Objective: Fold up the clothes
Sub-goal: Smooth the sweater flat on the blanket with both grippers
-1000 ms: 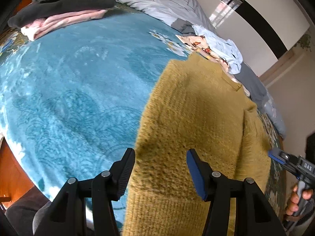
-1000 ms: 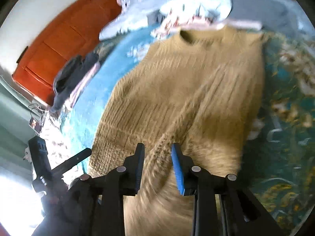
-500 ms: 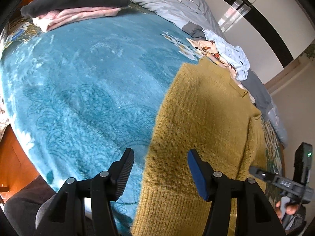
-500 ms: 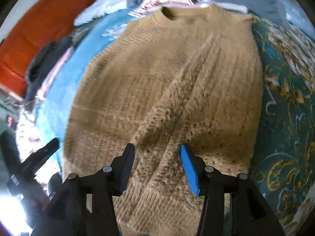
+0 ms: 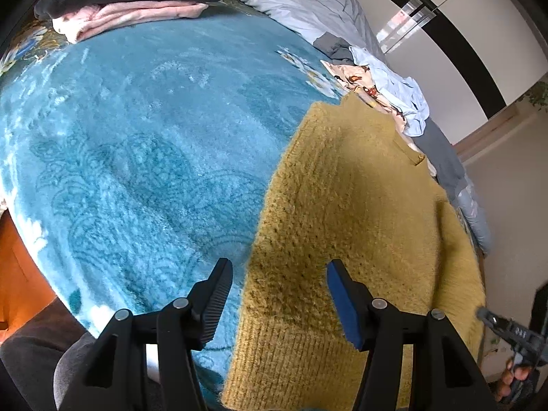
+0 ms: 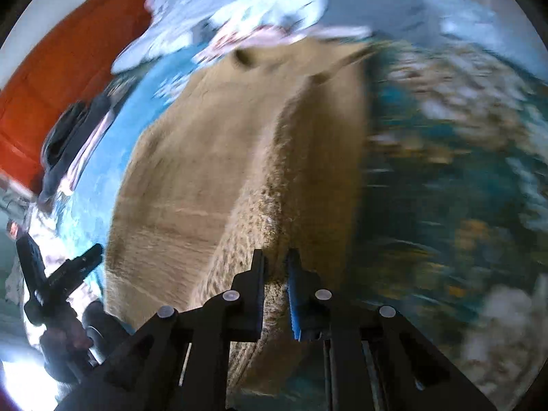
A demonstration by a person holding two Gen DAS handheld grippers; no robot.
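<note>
Bedroom, teal blanket (image 5: 137,157) | left gripper (image 5: 279,291) spread over mustard sweater (image 5: 342,205) hem | right gripper (image 6: 276,274) pinching sweater's side | sleeve apparently folded in, body folds left

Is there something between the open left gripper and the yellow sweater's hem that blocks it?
Nothing visible does. The left gripper hangs open over the sweater near its left edge, with only bare blue blanket beside it.

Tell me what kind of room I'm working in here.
Most likely a bedroom. The yellow sweater lies spread on a bed covered by a blue blanket, with a grey flowered duvet bunched at the far end, folded clothes stacked in one corner, and what looks like a sliding wardrobe door behind.
</note>
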